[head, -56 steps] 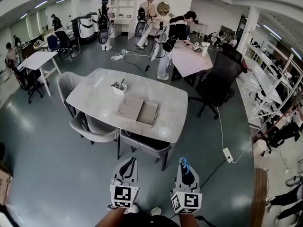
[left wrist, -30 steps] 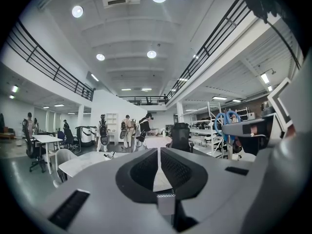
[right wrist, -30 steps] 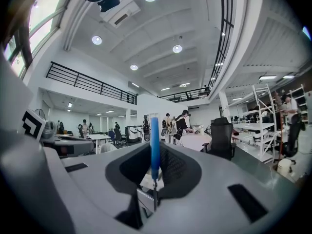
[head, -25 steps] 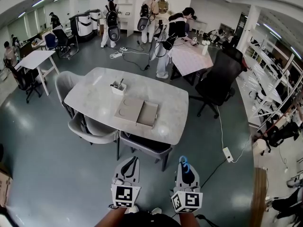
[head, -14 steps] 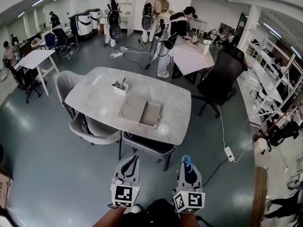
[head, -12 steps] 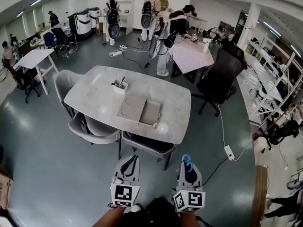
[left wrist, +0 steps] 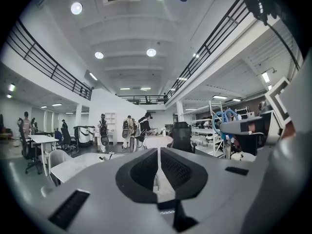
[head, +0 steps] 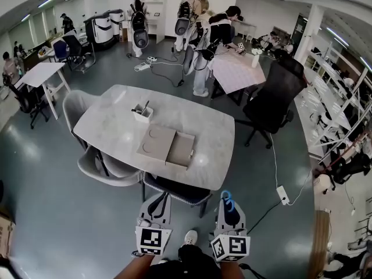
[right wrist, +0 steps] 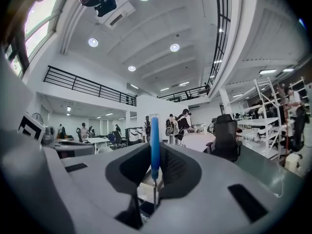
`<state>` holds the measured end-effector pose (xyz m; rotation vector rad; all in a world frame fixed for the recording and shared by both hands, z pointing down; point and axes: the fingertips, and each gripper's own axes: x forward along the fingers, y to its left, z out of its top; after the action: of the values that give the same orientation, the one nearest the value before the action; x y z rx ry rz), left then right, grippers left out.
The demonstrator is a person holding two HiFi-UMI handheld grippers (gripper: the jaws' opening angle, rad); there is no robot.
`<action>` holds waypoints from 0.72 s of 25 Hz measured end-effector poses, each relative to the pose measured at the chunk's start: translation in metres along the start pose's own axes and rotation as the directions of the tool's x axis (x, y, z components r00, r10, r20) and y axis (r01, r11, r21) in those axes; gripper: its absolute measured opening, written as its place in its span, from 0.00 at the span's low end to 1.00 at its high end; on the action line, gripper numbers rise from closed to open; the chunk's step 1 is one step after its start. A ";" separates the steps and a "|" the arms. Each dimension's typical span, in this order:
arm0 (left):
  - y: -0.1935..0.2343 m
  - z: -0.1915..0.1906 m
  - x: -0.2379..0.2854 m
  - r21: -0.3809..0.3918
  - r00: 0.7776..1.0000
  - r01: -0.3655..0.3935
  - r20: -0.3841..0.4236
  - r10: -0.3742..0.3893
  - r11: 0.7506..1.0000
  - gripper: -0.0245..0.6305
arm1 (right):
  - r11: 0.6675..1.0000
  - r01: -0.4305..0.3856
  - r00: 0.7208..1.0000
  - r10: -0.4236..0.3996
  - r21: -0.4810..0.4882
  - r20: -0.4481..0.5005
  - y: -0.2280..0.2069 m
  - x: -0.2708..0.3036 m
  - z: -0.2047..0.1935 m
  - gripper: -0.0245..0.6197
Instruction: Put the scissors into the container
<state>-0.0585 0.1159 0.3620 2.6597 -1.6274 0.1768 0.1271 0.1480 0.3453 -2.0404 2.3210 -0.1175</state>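
Nearest the person, the right gripper (head: 225, 206) is pinching the scissors (right wrist: 154, 130) between its fingers. The blue handle is standing up on edge and a blue loop is poking out past the tips. The left gripper (left wrist: 159, 161) is riding alongside with its fingers drawn narrow and nothing between them.

The step in hand seems to be carrying the scissors to the bench (head: 113, 127), which is lying well ahead, with a dark chair (head: 174, 189) tucked under its near edge. To do this well, the right fingers should be keeping a firm, even pinch so the handle is not twisting, and the gripper should be staying level.

On the bench, a flat tan box (head: 165, 146) is sitting near the near edge. Farther back, a small white container (head: 139, 114) is already holding some upright items. It is probably the target, though I cannot tell for certain. The person should be coming round the chair, bringing the scissors over its mouth and tipping them blades down before loosening. The idle left gripper could be steadying the container's rim. Beyond, people (head: 203, 34) are working at other tables.
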 end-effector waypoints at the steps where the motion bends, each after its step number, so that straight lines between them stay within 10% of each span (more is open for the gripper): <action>1: 0.000 0.002 0.008 0.003 1.000 -0.001 0.003 0.001 1.000 0.08 | 1.000 -0.002 1.000 0.002 -0.001 0.003 -0.005 0.007 0.001 0.10; 18: 0.009 0.016 0.117 0.011 0.998 -0.058 -0.014 0.058 0.998 0.08 | 0.998 -0.066 0.998 0.066 0.014 -0.002 -0.064 0.113 0.014 0.10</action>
<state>-0.0123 0.0070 0.3577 2.6134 -1.7052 0.2057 0.1771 0.0278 0.3390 -1.9557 2.3798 -0.1329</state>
